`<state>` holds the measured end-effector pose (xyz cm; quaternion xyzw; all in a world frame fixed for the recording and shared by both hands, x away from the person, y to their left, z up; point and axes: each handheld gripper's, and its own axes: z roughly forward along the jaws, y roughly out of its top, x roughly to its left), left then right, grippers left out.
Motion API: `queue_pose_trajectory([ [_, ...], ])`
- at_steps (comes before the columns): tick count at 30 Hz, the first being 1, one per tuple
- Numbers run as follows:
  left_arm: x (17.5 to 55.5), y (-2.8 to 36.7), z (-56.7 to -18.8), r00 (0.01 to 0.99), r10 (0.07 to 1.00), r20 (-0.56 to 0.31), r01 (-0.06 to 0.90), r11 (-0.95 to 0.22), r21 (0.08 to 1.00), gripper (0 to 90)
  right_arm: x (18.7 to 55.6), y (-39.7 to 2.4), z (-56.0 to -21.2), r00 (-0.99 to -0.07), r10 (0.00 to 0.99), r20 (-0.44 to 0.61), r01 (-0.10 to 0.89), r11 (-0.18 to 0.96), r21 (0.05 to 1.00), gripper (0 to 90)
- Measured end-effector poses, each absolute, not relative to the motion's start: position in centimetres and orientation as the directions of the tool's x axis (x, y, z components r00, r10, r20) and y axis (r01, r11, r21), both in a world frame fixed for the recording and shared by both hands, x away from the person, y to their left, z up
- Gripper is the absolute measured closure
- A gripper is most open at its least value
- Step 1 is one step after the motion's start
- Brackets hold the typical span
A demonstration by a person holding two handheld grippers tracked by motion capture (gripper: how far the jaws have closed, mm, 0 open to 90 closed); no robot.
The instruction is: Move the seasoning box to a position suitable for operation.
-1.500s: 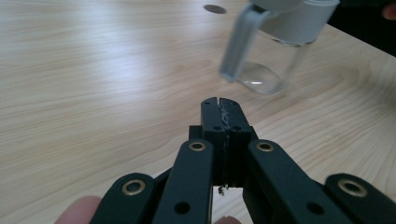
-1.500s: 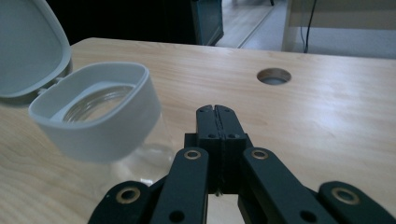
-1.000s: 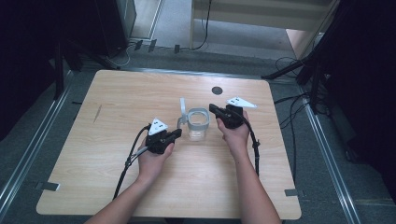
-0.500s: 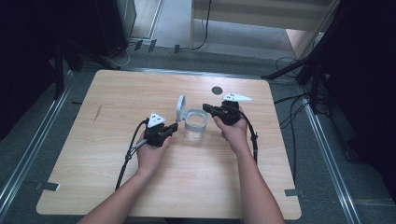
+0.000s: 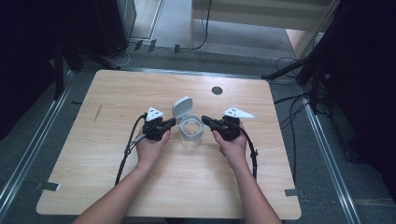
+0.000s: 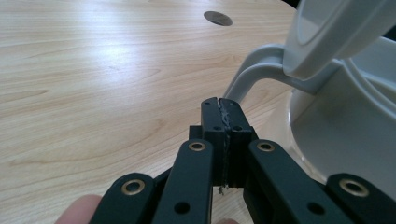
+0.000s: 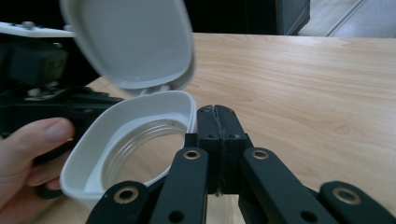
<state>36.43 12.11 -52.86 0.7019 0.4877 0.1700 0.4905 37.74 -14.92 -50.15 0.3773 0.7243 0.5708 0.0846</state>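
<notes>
— What stood between the two tools?

— A clear glass jar with a pale grey plastic collar (image 5: 191, 132) stood upright on the light wooden tabletop (image 5: 116, 93). Its pale grey hinged lid (image 5: 181, 107) was swung up and back, tilted open on the far-left side of the rim.

— And the left tool?

— The left tool (image 5: 172, 122), black with a grey three-cornered plate, sat just left of the jar, held in the person's left hand (image 5: 150, 145). In the left gripper view the left tool (image 6: 221, 105) had its jaws pressed together with nothing between them; the tip lay just beside the grey curved arm of the lid hinge (image 6: 250, 79), though I could not tell whether it touched. The jar's collar rose immediately to the right of those jaws.

— The right one?

— The right tool (image 5: 204, 121) pointed at the jar from the other side, gripped by the right hand (image 5: 231, 144). In the right gripper view the right tool (image 7: 217, 111) was likewise closed, empty, its tip just at the collar's rim. Beyond the open mouth of the jar, the lid (image 7: 128, 42) stood raised, and fingers of the other hand (image 7: 35, 140) showed past it.

— Anything else on the tabletop?

— A small dark round grommet (image 5: 216, 90), well beyond both tools toward the far edge.
</notes>
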Motion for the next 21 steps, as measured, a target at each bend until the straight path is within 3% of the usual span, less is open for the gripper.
queue_pose_trajectory([
  [12,37.2,10.7,-53.4,0.506,0.812,-0.291,0.533,-0.029,0.846,90.0,33.4,-14.4,-50.6,-0.681,0.663,0.311,0.446,0.039,0.894,90.0],
  [18,36.6,11.9,-53.3,0.499,0.818,-0.287,0.531,-0.026,0.847,90.0,32.6,-14.2,-50.7,-0.689,0.652,0.316,0.438,0.027,0.899,90.0],
  [21,35.0,13.9,-52.8,0.508,0.816,-0.274,0.497,-0.018,0.868,86.9,33.0,-14.6,-50.2,-0.665,0.692,0.283,0.412,0.023,0.911,90.0],
])
